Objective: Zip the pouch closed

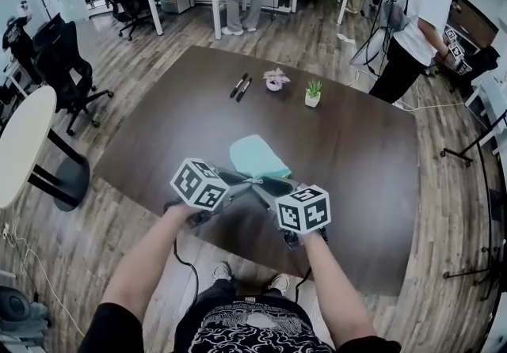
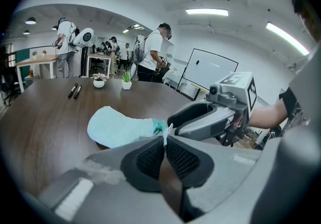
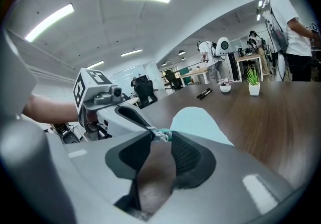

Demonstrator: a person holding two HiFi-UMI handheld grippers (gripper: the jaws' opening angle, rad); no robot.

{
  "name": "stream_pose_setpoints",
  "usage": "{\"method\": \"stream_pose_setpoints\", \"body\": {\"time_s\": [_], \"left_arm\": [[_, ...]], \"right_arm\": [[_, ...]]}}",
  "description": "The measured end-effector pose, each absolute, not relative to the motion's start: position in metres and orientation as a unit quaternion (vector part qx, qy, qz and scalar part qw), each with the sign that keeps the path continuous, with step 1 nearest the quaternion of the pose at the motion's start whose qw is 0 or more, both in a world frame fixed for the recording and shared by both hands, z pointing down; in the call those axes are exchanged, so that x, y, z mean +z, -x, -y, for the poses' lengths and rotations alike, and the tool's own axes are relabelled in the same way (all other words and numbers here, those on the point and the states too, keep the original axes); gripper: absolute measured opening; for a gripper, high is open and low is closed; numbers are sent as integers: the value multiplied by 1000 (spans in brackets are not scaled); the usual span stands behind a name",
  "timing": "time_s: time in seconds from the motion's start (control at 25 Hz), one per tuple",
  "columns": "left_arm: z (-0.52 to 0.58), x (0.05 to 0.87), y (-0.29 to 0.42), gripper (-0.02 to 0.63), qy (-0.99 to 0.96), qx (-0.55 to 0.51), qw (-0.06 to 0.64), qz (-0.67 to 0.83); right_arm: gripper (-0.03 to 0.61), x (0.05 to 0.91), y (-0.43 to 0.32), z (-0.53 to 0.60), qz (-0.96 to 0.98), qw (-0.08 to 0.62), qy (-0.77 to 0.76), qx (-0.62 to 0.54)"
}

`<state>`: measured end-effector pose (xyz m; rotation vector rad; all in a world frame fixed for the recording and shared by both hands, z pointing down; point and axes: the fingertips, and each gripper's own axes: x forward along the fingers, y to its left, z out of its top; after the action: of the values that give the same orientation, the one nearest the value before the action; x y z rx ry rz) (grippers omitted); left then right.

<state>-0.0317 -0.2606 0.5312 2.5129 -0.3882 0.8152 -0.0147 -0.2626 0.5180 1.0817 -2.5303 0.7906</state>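
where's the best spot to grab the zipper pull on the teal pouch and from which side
Pinch the small metal zipper pull by its tab, coming from the right, opposite the left gripper that clamps the pouch at its near end. The pull sticks out past that teal corner, between the right gripper's parted jaws.

No words, numbers or brands are legible anywhere; the shirt print [image 1: 245, 333] at six o'clock cannot be read.

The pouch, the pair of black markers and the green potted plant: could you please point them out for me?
pouch [image 1: 255, 155], head view, middle of its light blue fabric.
black markers [image 1: 238, 85], head view, barrel of the left one.
green potted plant [image 1: 313, 99], head view, its white pot.
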Motion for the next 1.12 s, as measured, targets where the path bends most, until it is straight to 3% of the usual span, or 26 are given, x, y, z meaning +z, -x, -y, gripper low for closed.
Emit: {"method": "stream_pose_setpoints", "body": {"time_s": [0.36,0.52,1.12], "left_arm": [[258,531,31,21,-915,299,232,137],[259,531,33,20,-915,298,234,139],[261,533,46,20,-912,303,232,153]], "right_arm": [[81,519,17,261,874,142,-375,275],[26,521,16,261,872,148,-381,268],[9,523,27,260,876,164,-377,251]]}}
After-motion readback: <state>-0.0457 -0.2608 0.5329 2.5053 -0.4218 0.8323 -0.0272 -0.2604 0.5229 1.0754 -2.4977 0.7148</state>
